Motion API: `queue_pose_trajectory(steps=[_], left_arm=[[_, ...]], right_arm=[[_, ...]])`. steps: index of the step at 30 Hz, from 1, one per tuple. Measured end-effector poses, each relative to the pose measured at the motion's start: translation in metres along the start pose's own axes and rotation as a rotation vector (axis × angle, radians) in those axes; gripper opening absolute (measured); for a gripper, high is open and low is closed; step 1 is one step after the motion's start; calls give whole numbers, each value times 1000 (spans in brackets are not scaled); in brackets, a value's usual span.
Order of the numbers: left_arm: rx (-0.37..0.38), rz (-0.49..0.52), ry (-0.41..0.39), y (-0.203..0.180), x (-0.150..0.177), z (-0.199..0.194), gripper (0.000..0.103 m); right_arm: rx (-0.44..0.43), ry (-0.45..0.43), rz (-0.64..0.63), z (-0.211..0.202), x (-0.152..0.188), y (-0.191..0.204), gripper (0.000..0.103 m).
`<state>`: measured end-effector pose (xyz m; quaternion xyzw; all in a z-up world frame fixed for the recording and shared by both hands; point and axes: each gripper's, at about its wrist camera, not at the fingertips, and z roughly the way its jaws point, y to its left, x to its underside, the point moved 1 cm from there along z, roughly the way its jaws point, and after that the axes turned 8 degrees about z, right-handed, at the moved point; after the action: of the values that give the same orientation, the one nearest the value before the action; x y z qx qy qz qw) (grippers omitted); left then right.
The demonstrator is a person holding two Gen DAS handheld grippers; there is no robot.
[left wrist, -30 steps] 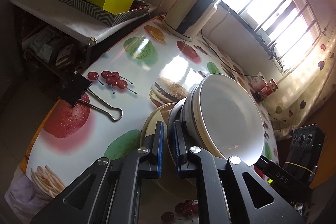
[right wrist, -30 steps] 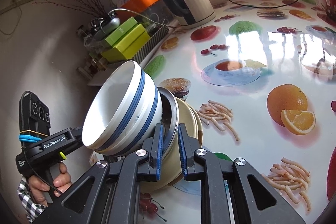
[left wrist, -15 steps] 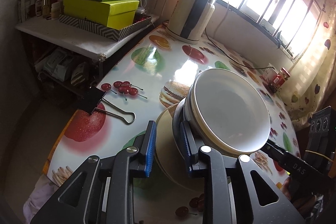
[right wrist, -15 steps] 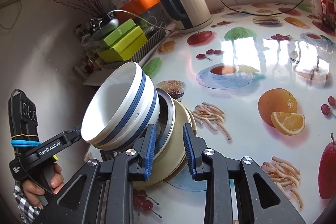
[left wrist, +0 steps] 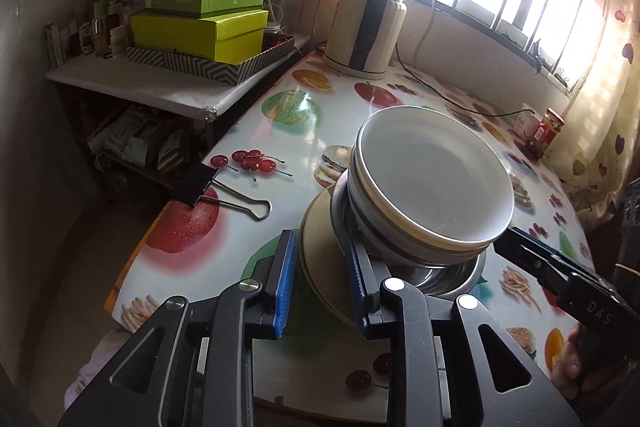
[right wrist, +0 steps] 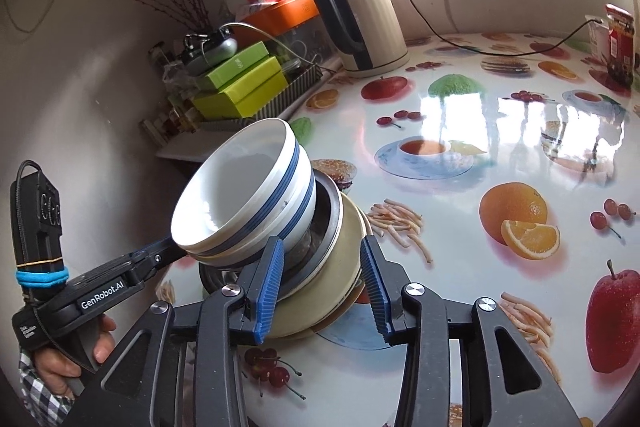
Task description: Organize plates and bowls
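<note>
A stack stands on the fruit-print table (left wrist: 288,131): beige plates (left wrist: 320,227) at the bottom, a steel dish (left wrist: 452,275) on them, and white bowls with blue stripes (left wrist: 432,183) on top. My left gripper (left wrist: 320,241) is open, its blue pads on either side of the plates' near rim without pressing it. From the other side, the right gripper (right wrist: 322,243) straddles the beige plates (right wrist: 340,267) below the steel dish (right wrist: 332,211) and bowls (right wrist: 240,187). Its jaws are opening and its pads are clear of the rim. Each view shows the other gripper beside the stack, held in a hand.
A black binder clip (left wrist: 200,183) lies near the table's left edge. A cream and black kettle (left wrist: 368,27) with its cable stands at the back. Green boxes (left wrist: 200,31) sit on a side shelf. A red jar (left wrist: 548,131) stands by the window.
Both grippers were shut on the plates' rim and have since parted their jaws. Both have also drawn back a little, and the stack has stayed in place.
</note>
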<state>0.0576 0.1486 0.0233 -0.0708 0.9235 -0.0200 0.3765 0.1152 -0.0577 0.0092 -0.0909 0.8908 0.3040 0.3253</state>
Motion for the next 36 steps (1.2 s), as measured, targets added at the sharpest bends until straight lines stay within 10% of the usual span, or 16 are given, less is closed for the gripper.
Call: queue_pose_trajectory(steps=[36], left_arm=[[-127,123,14,-49,58,-15,26]], right_arm=[[219,-23,-144,-30,56,11,66]])
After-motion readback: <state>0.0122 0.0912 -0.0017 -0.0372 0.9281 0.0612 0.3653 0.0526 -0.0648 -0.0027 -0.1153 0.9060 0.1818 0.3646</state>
